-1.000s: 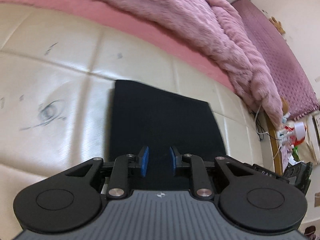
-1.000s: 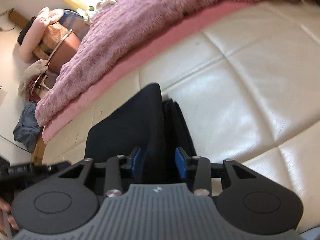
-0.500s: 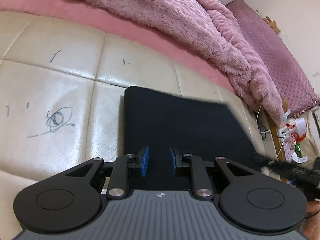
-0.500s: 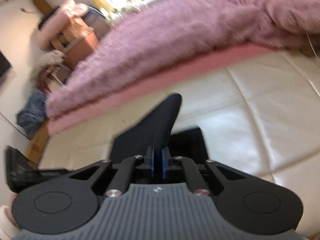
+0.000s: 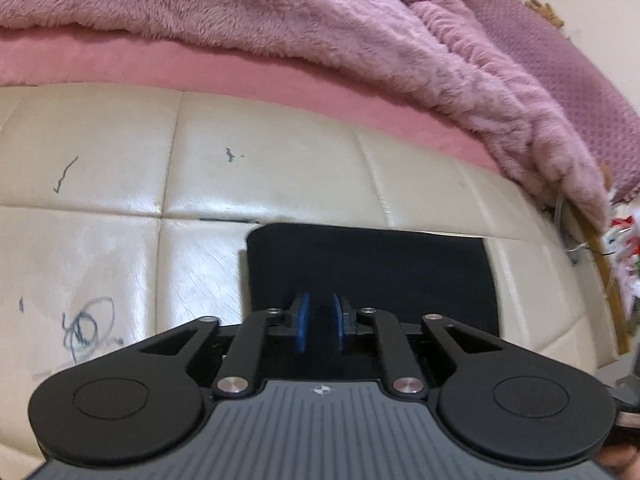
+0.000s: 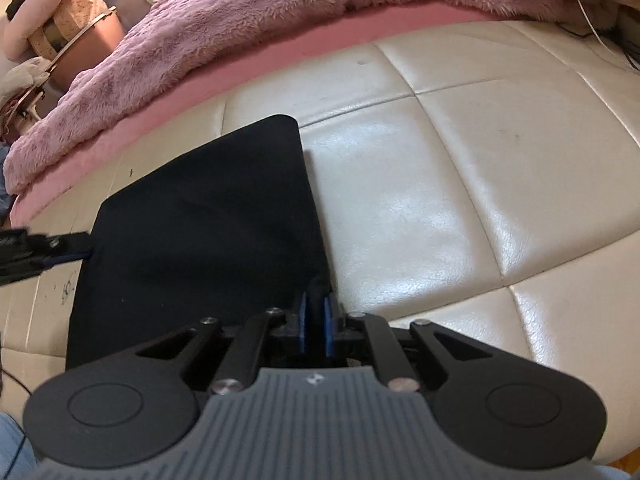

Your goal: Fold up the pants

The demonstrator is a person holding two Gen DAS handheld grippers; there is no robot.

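Observation:
The black pants (image 6: 208, 216) lie folded into a flat rectangle on the cream leather cushion (image 6: 440, 184). My right gripper (image 6: 315, 326) is shut on the pants' near right corner, with a nub of black cloth between its blue pads. In the left wrist view the pants (image 5: 368, 264) stretch across just ahead of my left gripper (image 5: 319, 322). Its jaws are closing with a narrow gap left, and dark cloth lies between the blue fingertips (image 5: 300, 320). The left gripper (image 6: 82, 257) also shows at the pants' left edge in the right wrist view.
A fluffy pink blanket (image 5: 320, 20) and a pink sheet edge (image 5: 240, 76) border the cushion's far side. Pen scribbles (image 5: 86, 328) mark the leather to the left. Clutter and a basket (image 6: 72, 36) stand beyond the bed.
My right gripper shut on a raised fold of the pants, lifted it, and the pants now lie flat. My left gripper shifted over the near edge and its pads drew closer together.

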